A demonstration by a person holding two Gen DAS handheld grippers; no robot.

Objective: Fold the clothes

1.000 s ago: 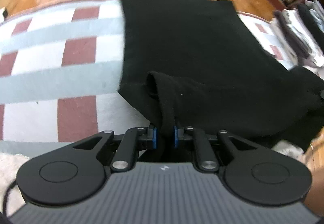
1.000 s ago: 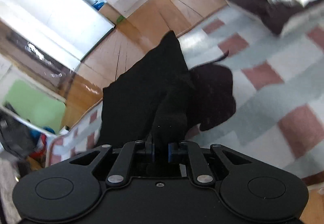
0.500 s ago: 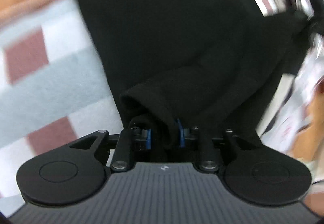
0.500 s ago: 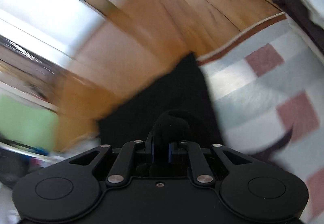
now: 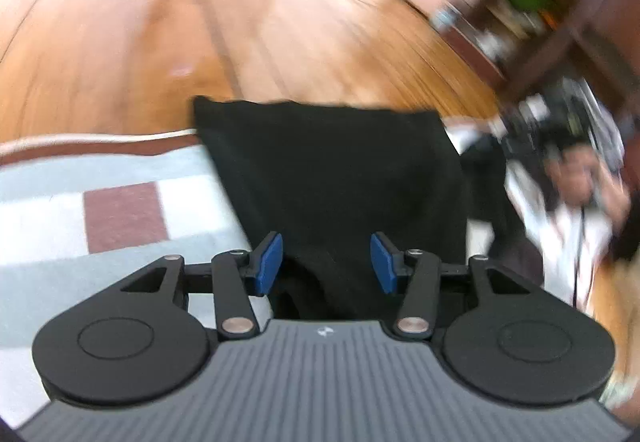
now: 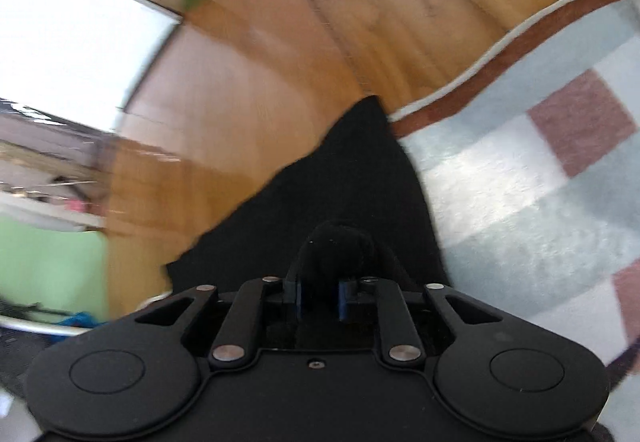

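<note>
A: Wooden floor (image 5: pixel 120 42) surrounds a checked grey, white and maroon rug (image 5: pixel 120 210). Where is the black fabric garment (image 5: pixel 328 170)?

B: On the rug, far edge overhanging the floor. Long axis runs away from both tools.

A: Left gripper (image 5: pixel 326 262)?

B: Jaws apart, straddling the near fold without contact.

A: Right gripper (image 6: pixel 320 300)?

B: Clamped on a bunched garment corner, so probably nearer to steer the coming fold.

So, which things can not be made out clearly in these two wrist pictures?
- Left wrist view: the clutter at right is smeared by motion blur; single items cannot be told apart.
- Left wrist view: the near edge of the black garment is hidden behind the open left gripper.
- Right wrist view: the garment's bunched part is shut in the right gripper, whose body covers the rest.
- Right wrist view: the room at left is blurred.
</note>
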